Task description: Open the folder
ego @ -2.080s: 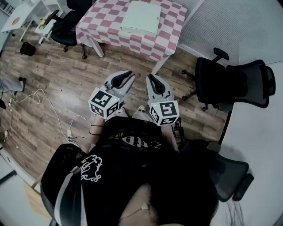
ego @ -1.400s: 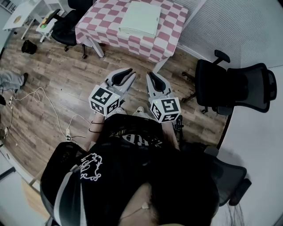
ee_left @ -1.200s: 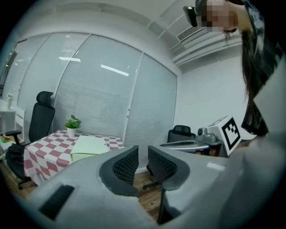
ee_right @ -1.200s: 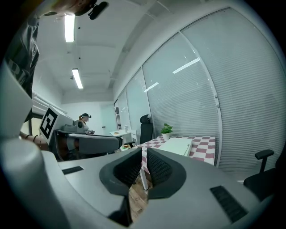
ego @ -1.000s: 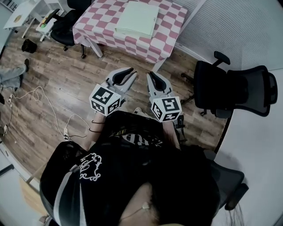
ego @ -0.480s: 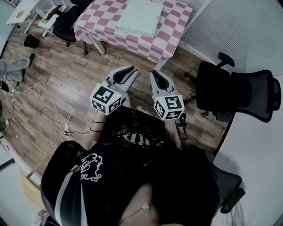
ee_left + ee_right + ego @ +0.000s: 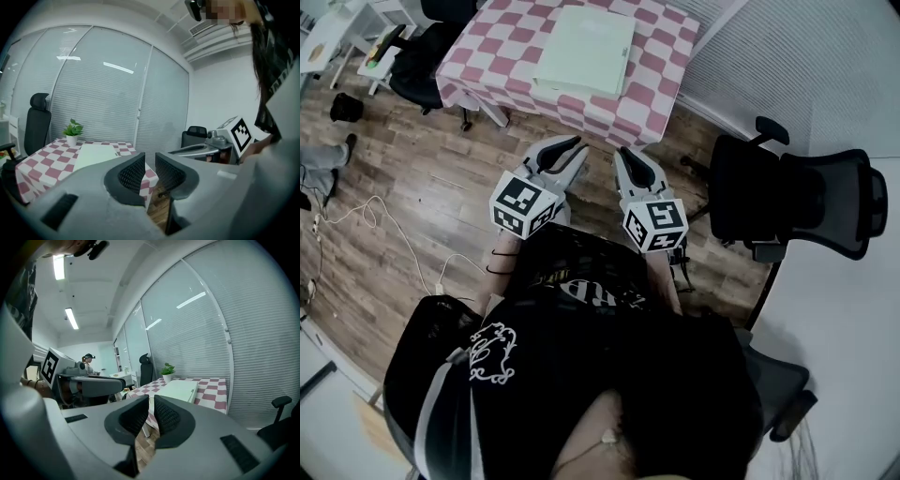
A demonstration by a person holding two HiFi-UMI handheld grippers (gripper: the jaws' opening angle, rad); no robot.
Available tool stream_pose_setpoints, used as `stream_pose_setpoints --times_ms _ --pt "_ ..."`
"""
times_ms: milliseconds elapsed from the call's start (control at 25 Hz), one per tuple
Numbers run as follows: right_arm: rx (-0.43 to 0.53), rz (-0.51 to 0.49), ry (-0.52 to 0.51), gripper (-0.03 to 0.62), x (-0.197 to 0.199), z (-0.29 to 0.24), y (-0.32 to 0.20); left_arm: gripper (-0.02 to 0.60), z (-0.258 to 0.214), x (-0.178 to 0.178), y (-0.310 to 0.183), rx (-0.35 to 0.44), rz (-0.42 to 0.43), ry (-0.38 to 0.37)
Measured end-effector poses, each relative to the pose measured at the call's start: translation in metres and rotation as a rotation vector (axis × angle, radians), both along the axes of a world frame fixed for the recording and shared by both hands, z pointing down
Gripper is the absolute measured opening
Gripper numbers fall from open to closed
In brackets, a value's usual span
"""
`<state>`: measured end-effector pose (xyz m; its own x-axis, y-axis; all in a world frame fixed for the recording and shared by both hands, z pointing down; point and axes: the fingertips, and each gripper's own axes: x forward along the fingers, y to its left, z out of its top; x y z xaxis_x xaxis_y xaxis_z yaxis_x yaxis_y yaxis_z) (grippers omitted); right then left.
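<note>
Step in hand, as judged: the approach, with no contact made yet.

The folder [image 7: 584, 51] is pale green, closed and flat on the checked table [image 7: 478, 56]. It lies at about 12 o'clock from the person, well apart from both grippers, with bare wood floor between. In the left gripper view a small potted plant [image 7: 71, 131] stands on the far part of the table, at roughly 10 o'clock from the folder. A black office chair [image 7: 787, 192] sits at 3 o'clock, clear of the path.

The left gripper [image 7: 579, 148] has its fingers at a narrow gap with nothing between them. The right gripper [image 7: 623, 153] has an even slimmer gap, likewise empty. Both point ahead toward the table, side by side.

Notes for doing the step well:
- Stop square to the near table edge so the folder sits centred between the two grippers.
- Which side carries the spine cannot be told from here; check this up close before choosing the lifting edge.
- Fingers probably need widening a little before they meet the cover, as a thin flat cover offers little to catch.
- Likely plan: one gripper steadies the folder and the other lifts the free edge of the cover only.
- Risk: the folder sliding on the cloth, so press lightly.
</note>
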<state>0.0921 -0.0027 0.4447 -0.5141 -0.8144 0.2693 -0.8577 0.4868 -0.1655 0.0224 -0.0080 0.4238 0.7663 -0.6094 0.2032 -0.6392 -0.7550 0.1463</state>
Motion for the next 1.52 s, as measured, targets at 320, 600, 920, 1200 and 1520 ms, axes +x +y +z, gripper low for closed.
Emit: stream_pose_setpoints --times_ms 320,600,920,1200,1520 --pt "-0.034 0.04 0.007 0.037 -0.041 0.003 -0.087 0.078 -0.005 -0.035 -0.086 -0.008 0.07 -0.003" --pt "-0.072 0.108 0.005 0.037 -0.061 0.011 -0.147 0.078 0.008 -0.061 -0.149 -0.014 0.123 -0.061" --pt "-0.126 0.22 0.014 0.037 -0.058 0.024 -0.176 0.078 0.031 -0.059 -0.188 -0.011 0.257 -0.112" --pt "-0.165 0.295 0.02 0.037 -0.036 0.033 -0.178 0.081 0.053 -0.039 -0.202 -0.025 0.341 -0.155" --pt "-0.206 0.33 0.004 0.037 -0.002 0.046 -0.179 0.23 0.088 -0.009 -0.212 -0.052 0.406 -0.286"
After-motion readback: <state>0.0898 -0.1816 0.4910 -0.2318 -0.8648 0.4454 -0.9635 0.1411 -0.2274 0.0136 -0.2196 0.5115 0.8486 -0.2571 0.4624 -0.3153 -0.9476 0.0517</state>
